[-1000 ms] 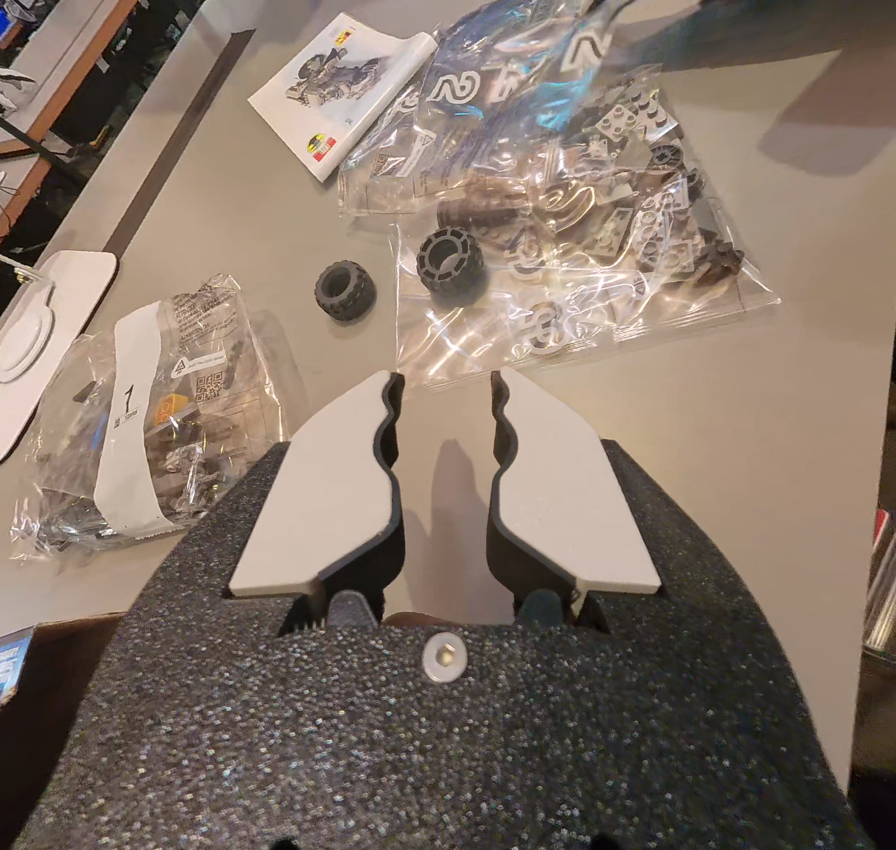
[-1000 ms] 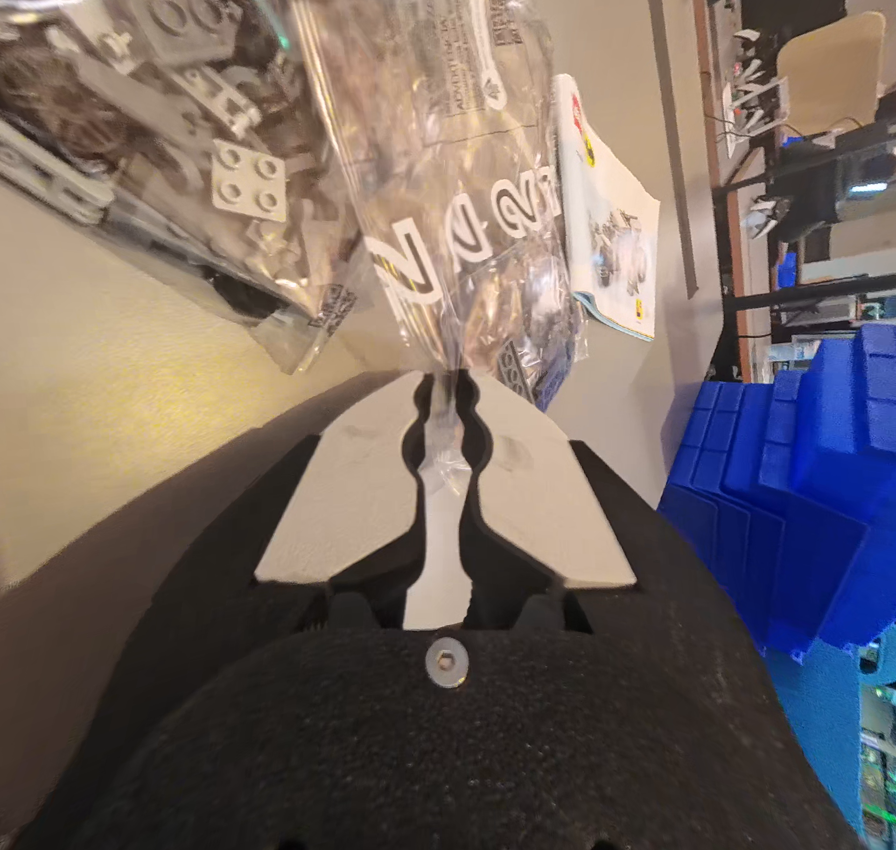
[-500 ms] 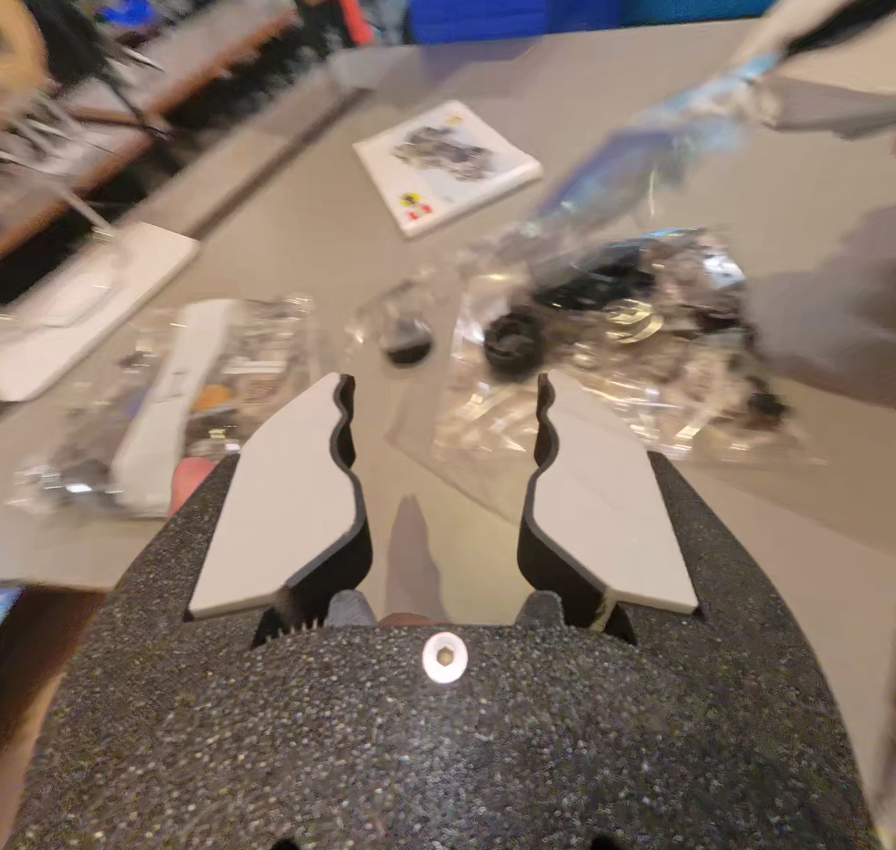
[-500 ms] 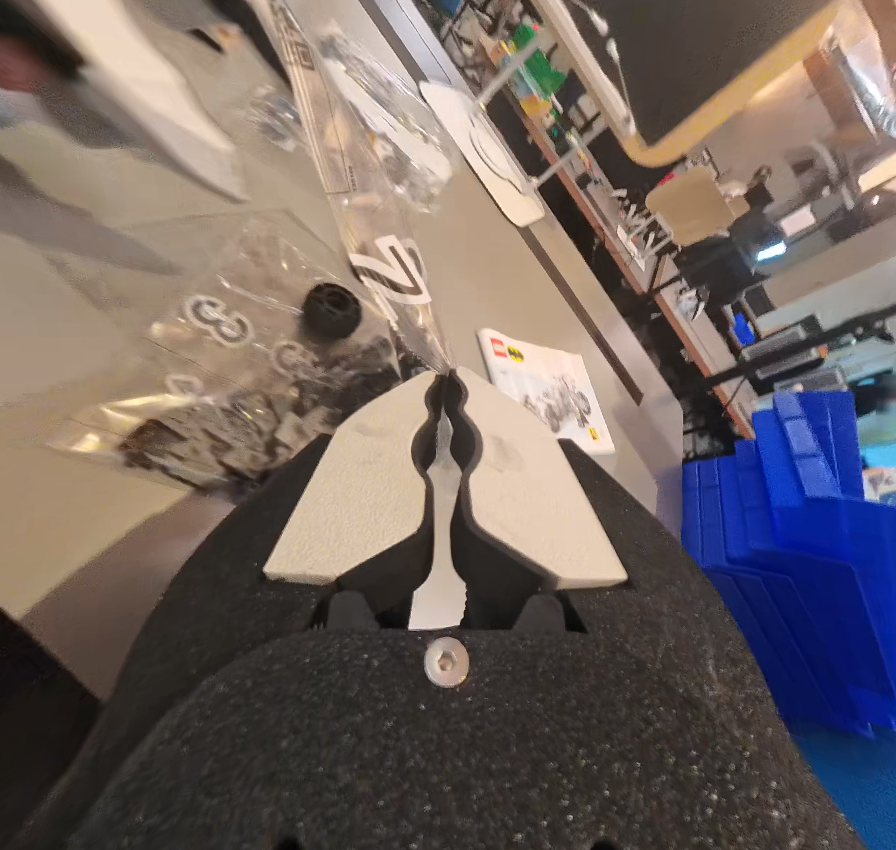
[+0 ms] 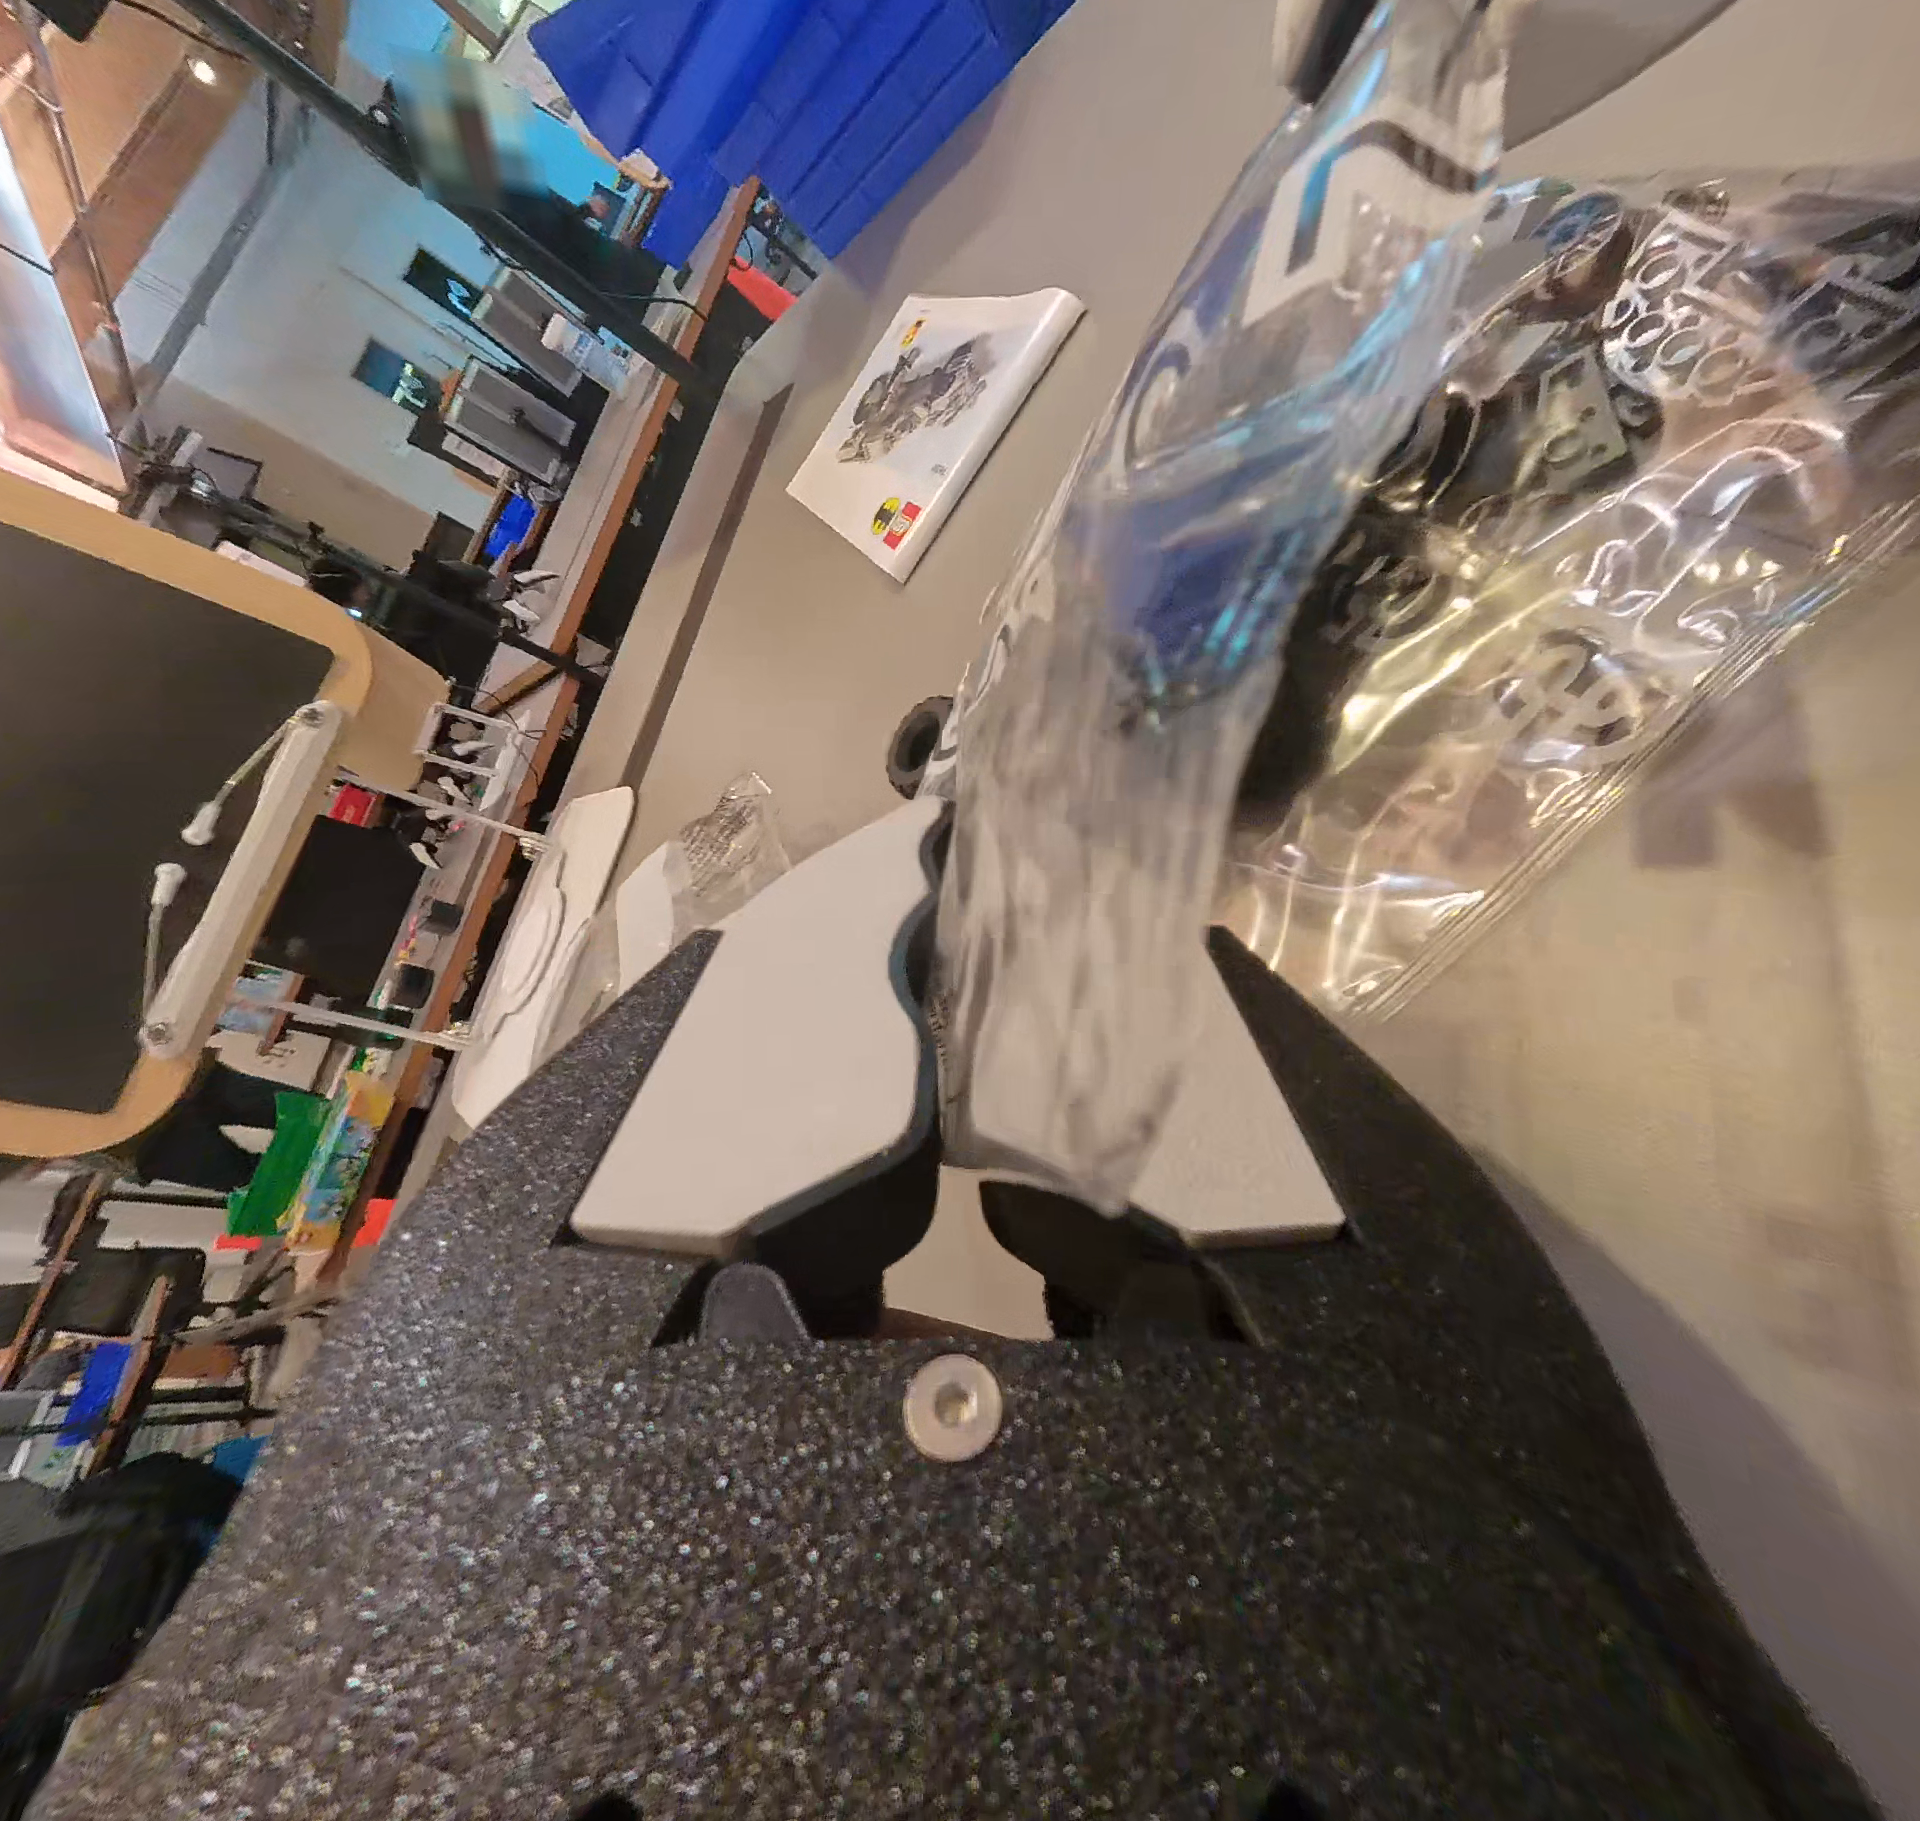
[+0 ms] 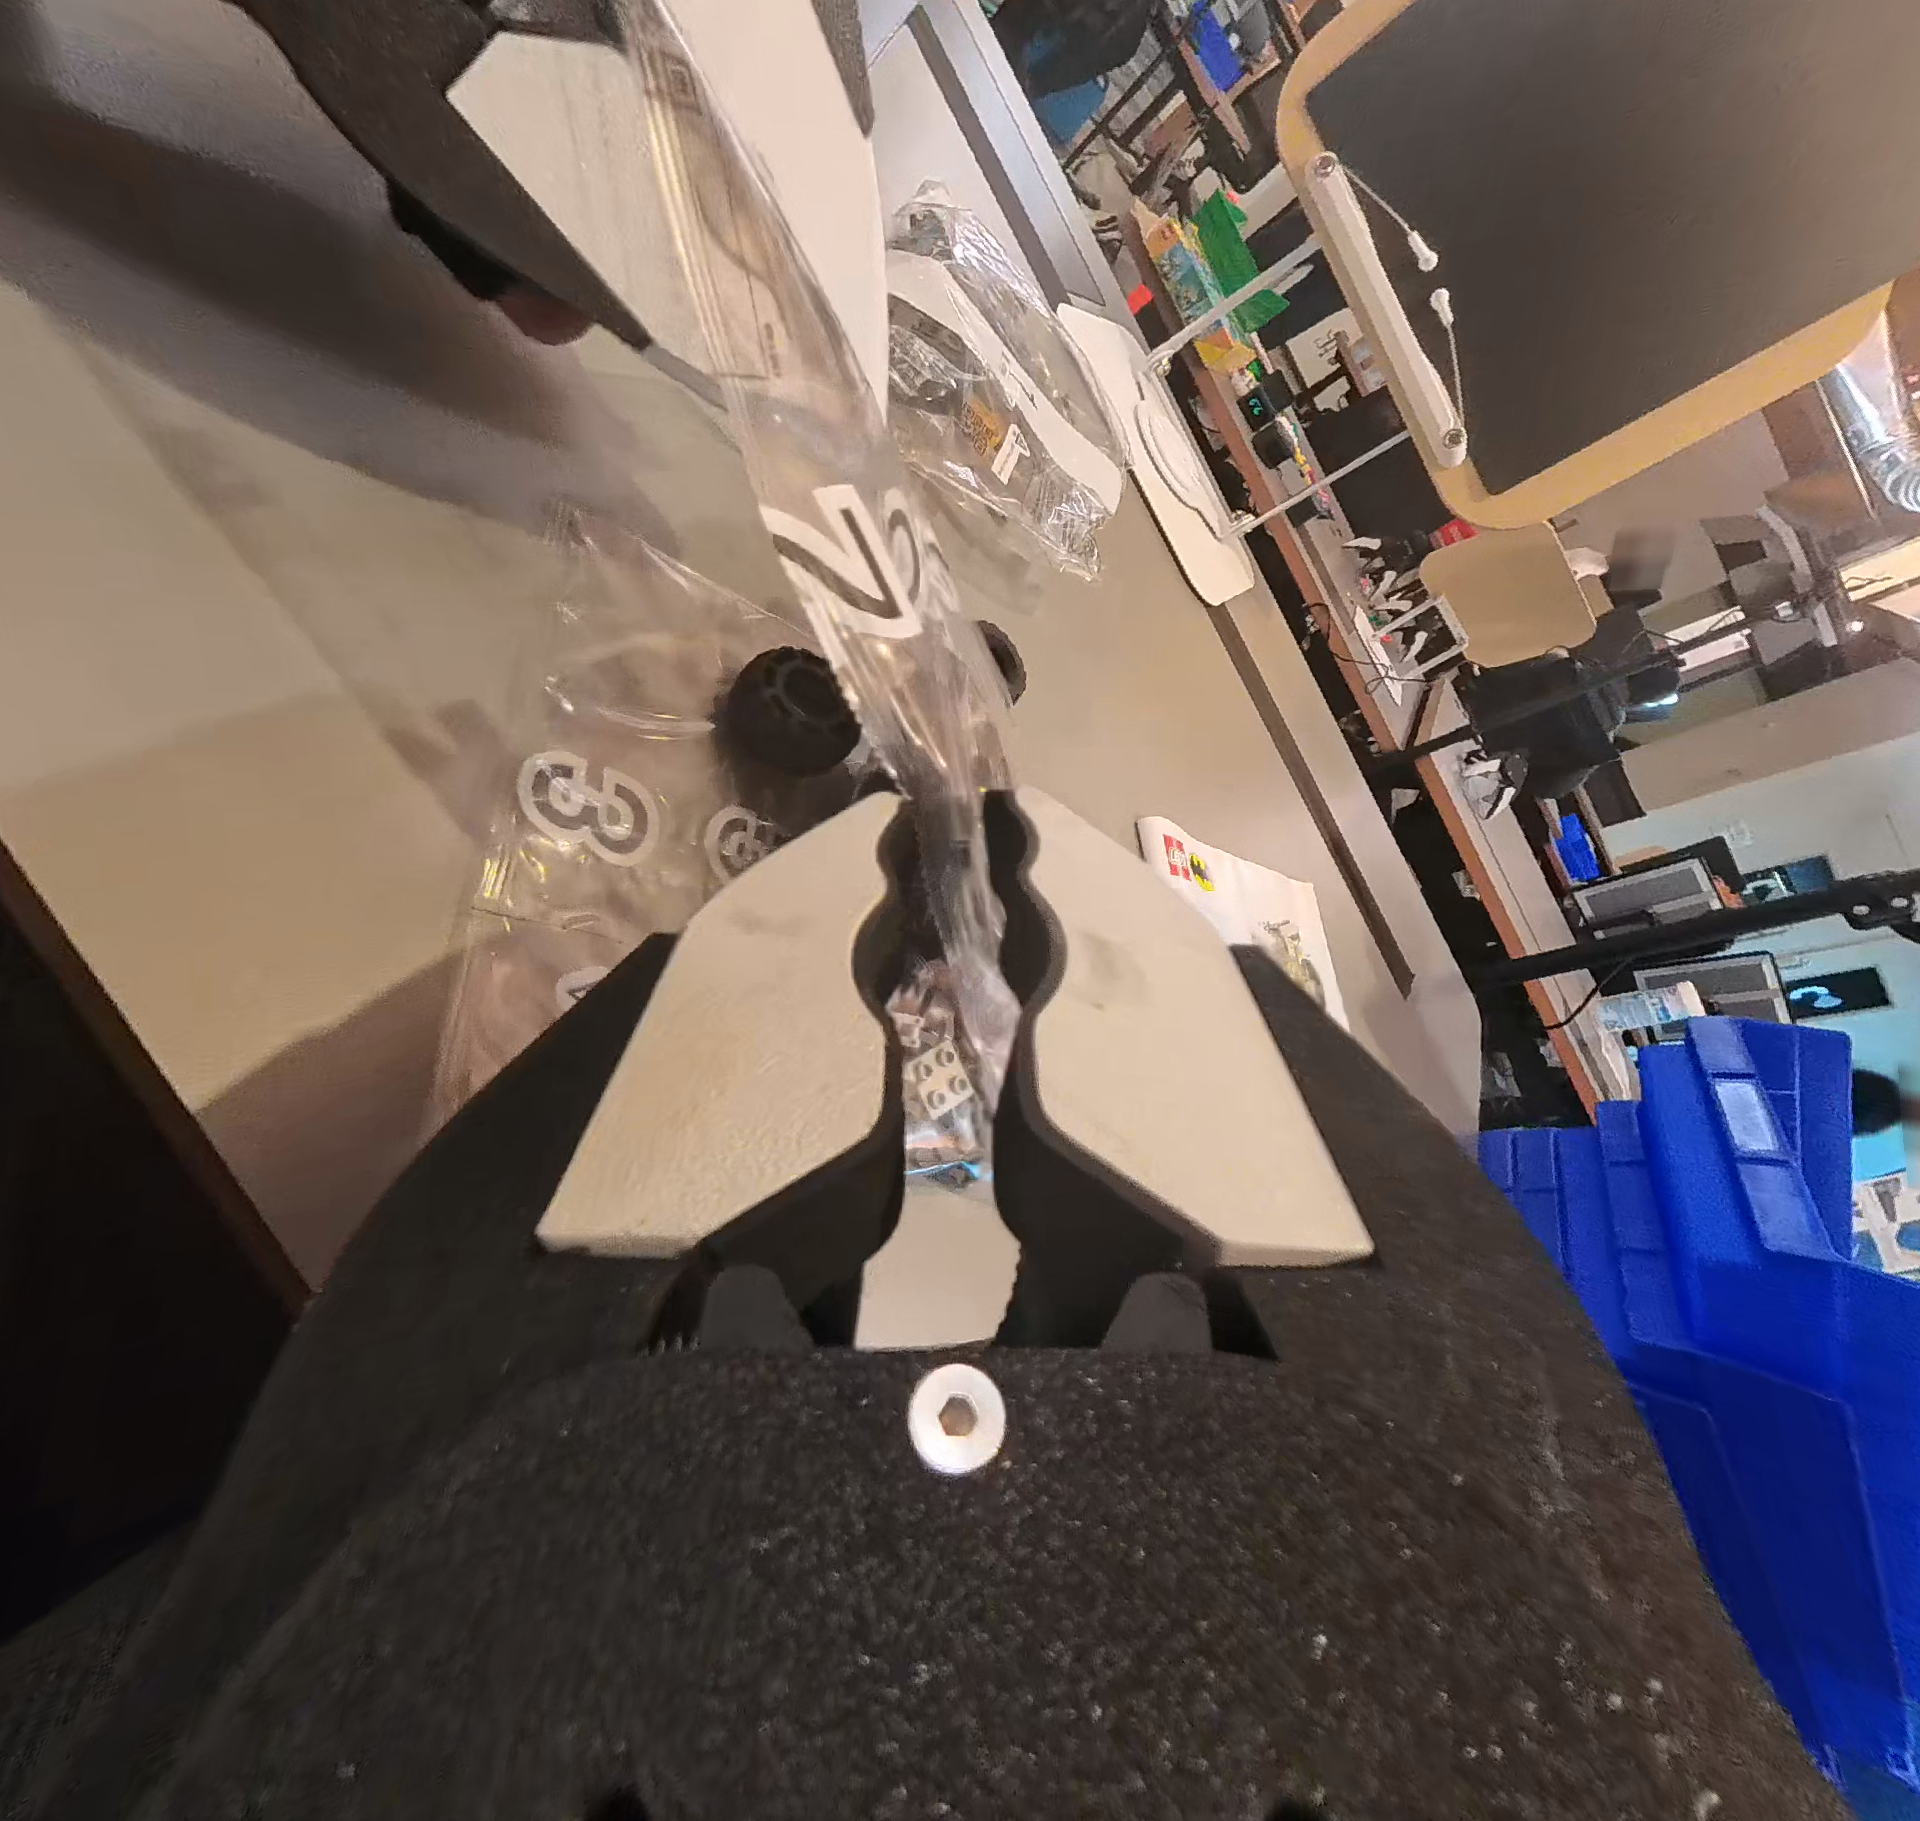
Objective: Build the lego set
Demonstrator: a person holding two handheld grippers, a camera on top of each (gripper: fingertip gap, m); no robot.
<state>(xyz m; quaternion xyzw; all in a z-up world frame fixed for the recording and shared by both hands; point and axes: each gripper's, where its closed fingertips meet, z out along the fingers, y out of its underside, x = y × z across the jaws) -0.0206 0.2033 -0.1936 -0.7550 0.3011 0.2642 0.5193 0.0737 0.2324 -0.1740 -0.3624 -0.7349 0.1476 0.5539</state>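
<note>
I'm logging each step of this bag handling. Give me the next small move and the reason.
Probably draw the two tongs slowly apart. The left tongs and right tongs each pinch an end of the same clear bag, stretched taut between them above the table, with small bricks bunched at the right end.

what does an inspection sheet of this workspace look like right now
surface: grey table, partly covered.
job's things: clear parts bag stretched between both grippers.
clutter: second clear bag lying flat, third bag, two black tyres, instruction booklet, white pad.
grippers: left gripper shut on the bag's edge; right gripper closed on its other end.
cables: nothing seen on the table.
surroundings: blue bins, benches, a chair.
</note>
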